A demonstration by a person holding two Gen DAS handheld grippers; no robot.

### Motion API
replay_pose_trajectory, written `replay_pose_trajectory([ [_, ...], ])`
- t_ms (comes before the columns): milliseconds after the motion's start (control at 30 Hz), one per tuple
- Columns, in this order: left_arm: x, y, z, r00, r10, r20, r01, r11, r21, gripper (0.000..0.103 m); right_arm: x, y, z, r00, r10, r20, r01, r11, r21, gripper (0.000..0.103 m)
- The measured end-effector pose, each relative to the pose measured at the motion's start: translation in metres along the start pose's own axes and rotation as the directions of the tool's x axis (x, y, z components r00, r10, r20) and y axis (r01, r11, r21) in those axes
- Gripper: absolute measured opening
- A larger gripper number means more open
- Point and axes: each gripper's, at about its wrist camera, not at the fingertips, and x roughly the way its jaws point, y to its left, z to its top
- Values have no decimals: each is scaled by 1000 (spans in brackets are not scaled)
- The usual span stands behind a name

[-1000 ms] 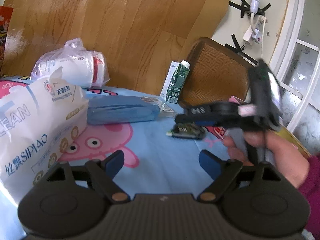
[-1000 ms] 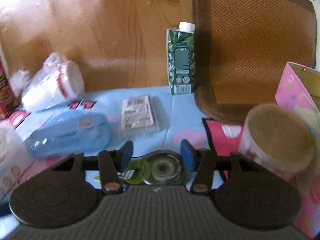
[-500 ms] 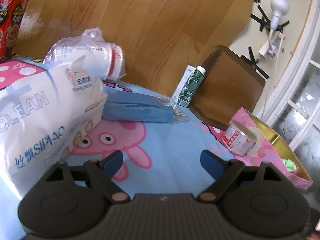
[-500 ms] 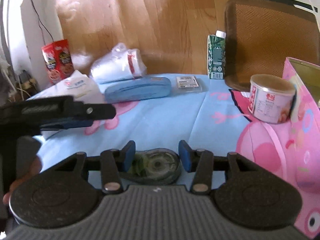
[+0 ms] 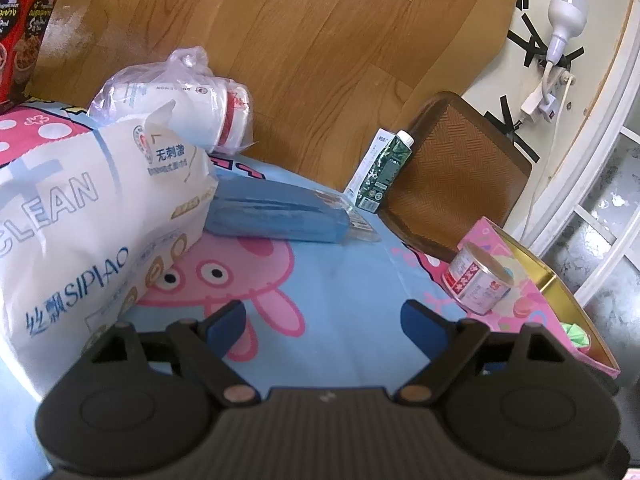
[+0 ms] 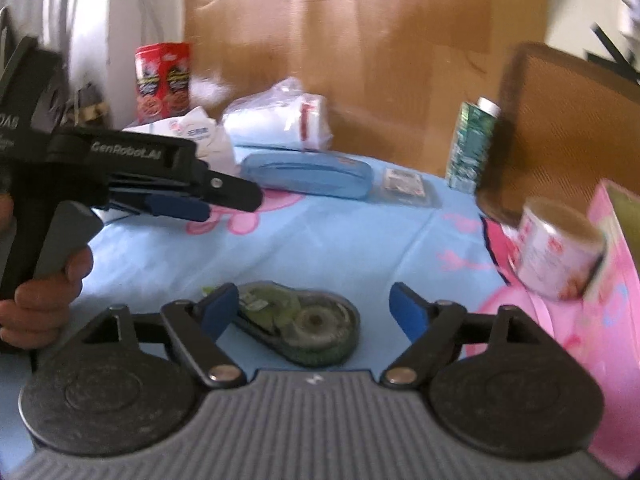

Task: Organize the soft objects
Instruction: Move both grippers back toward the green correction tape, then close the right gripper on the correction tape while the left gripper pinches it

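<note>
Right gripper (image 6: 316, 312) jaws are opening, tape dispenser (image 6: 298, 326) lying between them on the cloth (image 6: 340, 248); left gripper (image 5: 322, 318) spread, empty, beside tissue pack (image 5: 88, 232).

right gripper (image 6: 316, 312) opening | correction tape dispenser (image 6: 304, 326) lying between fingers (image 6: 218, 310) | left gripper (image 6: 192, 204) beside
</note>
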Motion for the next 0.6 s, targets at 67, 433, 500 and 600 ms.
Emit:
replay_pose_trajectory([
  [67, 0, 1, 0, 1000, -12, -3, 12, 1000, -5, 88, 5, 1, 2, 999, 43, -23, -43, 999, -23, 87],
  [433, -1, 0, -1, 1000, -8, -7, 8, 1000, -4, 88, -24, -4, -21, 994, -100, -47, 106, 978, 180, 57],
  [500, -1, -3, -2, 1000, -4, -9, 5, 1000, 12, 88, -32, -2, -28, 985, -168, -30, 171, 960, 221, 57],
  [600, 0, -10, -4, 1000, 5, -15, -4, 998, 55, 88, -38, -2, -32, 982, -186, -24, 186, 949, 253, 58],
])
